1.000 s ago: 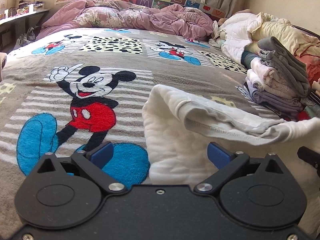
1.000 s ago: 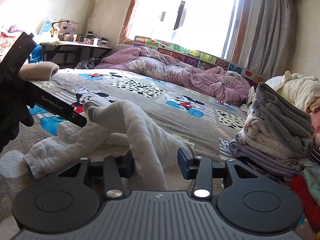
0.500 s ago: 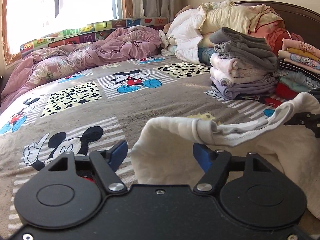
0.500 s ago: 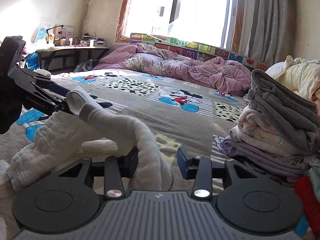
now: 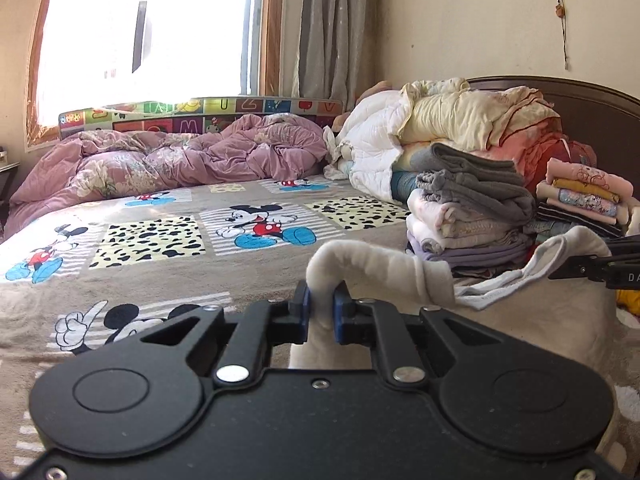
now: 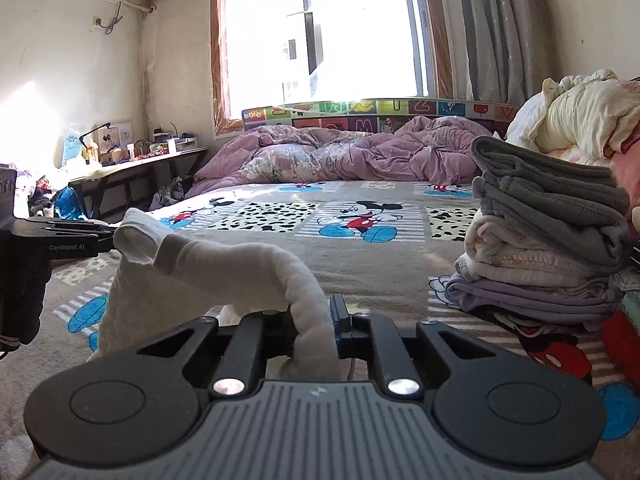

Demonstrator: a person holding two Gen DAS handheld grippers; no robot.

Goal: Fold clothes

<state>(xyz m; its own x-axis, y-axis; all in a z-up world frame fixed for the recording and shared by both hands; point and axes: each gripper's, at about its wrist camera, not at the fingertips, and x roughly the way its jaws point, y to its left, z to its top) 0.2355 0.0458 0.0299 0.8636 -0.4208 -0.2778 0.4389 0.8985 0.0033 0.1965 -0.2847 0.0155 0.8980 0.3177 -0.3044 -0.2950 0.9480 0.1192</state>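
While both claws are pinching in, the white garment (image 5: 384, 268) hangs strung between them just above the bed (image 5: 160, 280), so it's basically a saggy hammock of cloth right now. In the left wrist view, the left gripper (image 5: 321, 308) has its jaws closing on a rolled edge of the fabric, blue pads (image 5: 306, 312) squeezed tight against it with only cloth between them. Off at the right edge of that view you can see the right gripper (image 5: 600, 270) clamped on the other end of the same edge.

From the right wrist camera it's the same deal: the right gripper (image 6: 316, 324) is closing on a thick fold of the white garment (image 6: 224, 268), which loops up and over toward the left gripper (image 6: 80, 236), and that one bites the far corner.

Rest of the garment droops down onto the Mickey Mouse blanket (image 6: 360, 216). Beside it on the right sits a stack of folded clothes (image 6: 540, 248), grey on top, pale and lilac below. A rumpled purple duvet (image 5: 180, 160) is bunched up under the window (image 6: 320, 32).
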